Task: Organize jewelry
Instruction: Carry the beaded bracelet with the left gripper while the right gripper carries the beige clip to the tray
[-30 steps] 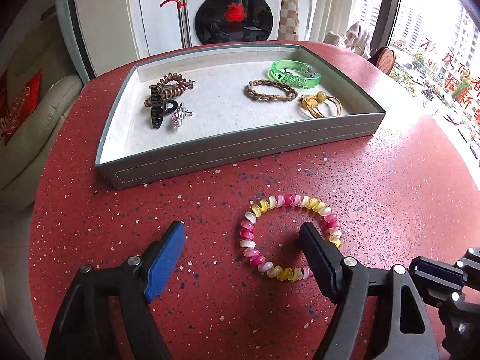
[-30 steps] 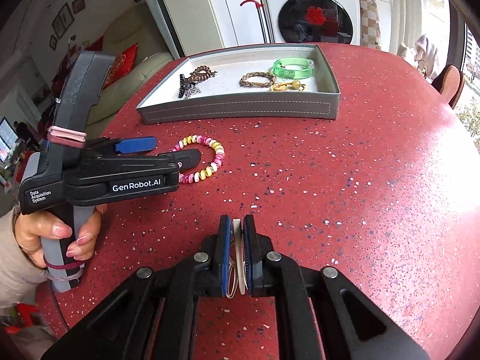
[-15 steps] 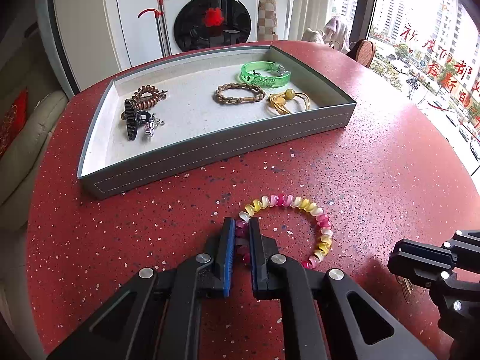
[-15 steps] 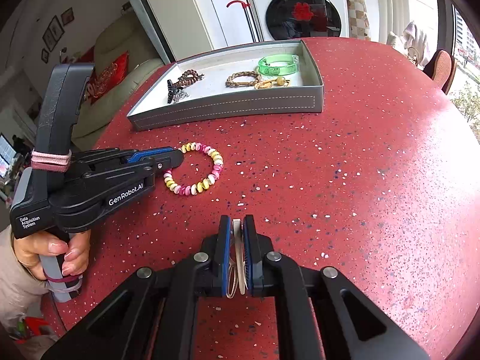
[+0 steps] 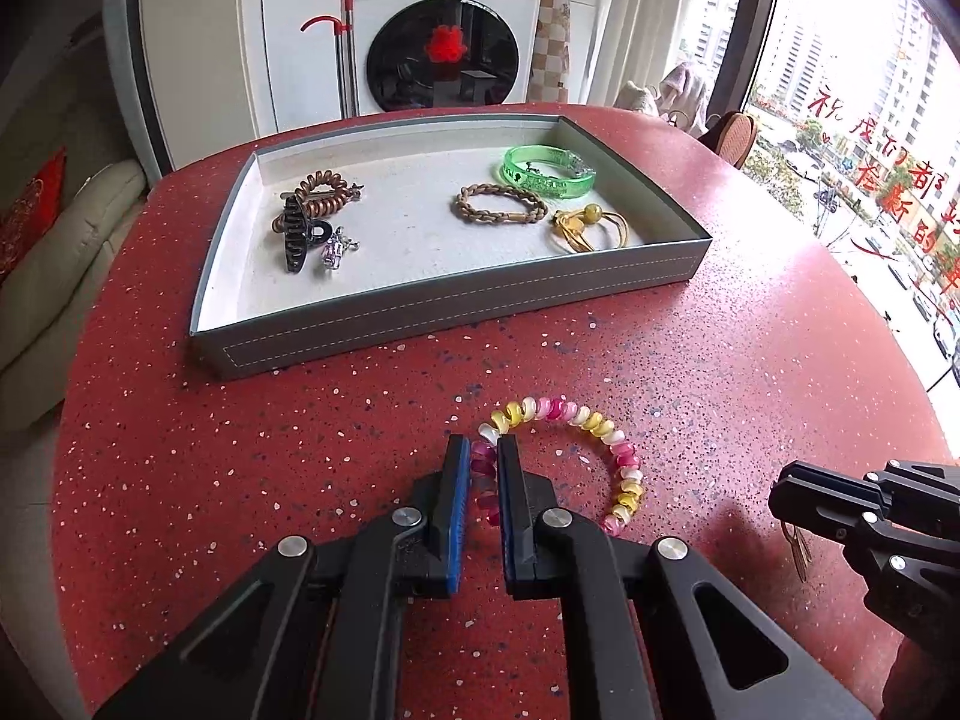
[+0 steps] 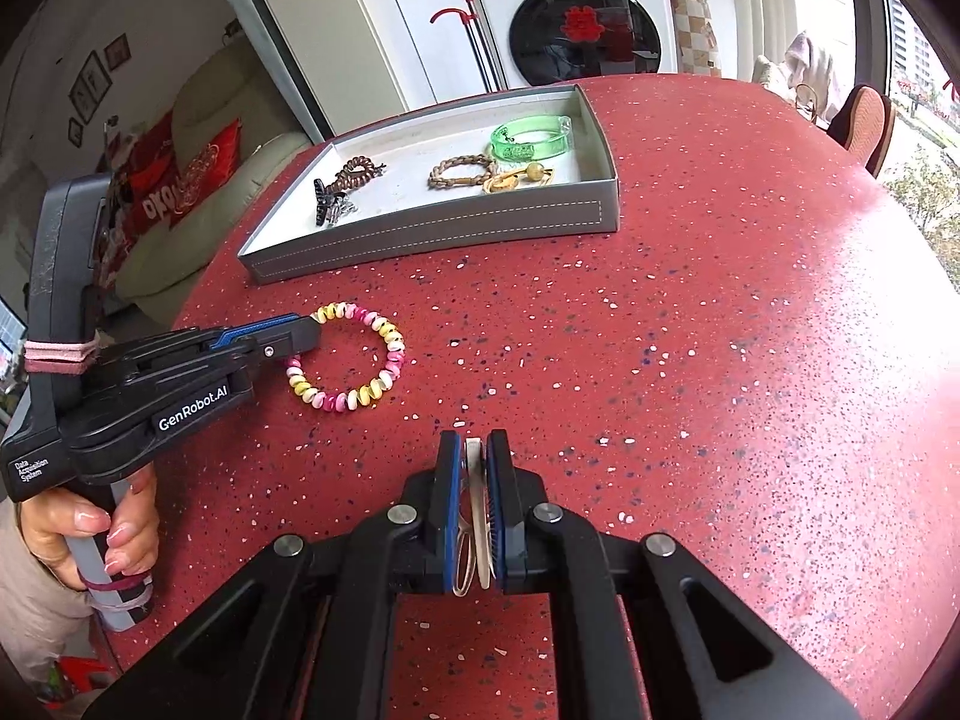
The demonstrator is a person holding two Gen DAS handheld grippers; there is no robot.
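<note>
I had the left gripper clenched on the near-left side of the pink-and-yellow coil bracelet; the bracelet sat on the red table, just in front of the grey tray. In the tray, left to right: a black claw clip, a braided bracelet, a green bangle. The right gripper was clamped on a thin pale piece, possibly a hair clip; the view was too tight to tell.
</note>
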